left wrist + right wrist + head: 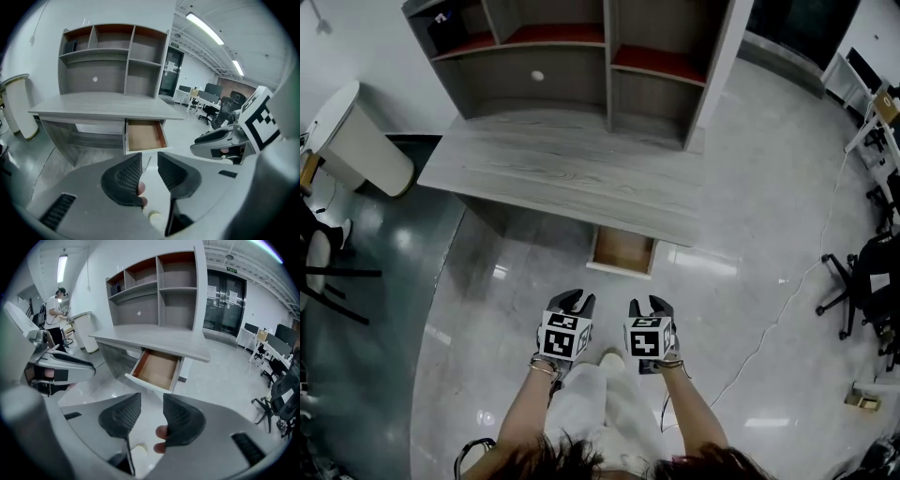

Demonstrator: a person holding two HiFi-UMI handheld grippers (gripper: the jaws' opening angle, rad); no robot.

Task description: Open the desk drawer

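Already the drawer (623,250) is seen pulled out under the desk (562,169), at twelve o'clock from both tools. The left hand-held gripper (572,300) and right hand-held gripper (649,305) are held clear, jaws parted, empty. Opening is judged done; no further pull seems called for.

Your left gripper (572,300) and right gripper (650,303) hang over bare floor (487,309), with a clear path ahead to the open drawer (623,249). The drawer juts from under the surface (562,169), whose front edge overhangs its rear. A shelf unit (581,66) walls off the surface's back. A cable (780,309) trails across the floor on your right, an office chair (842,281) beyond it.
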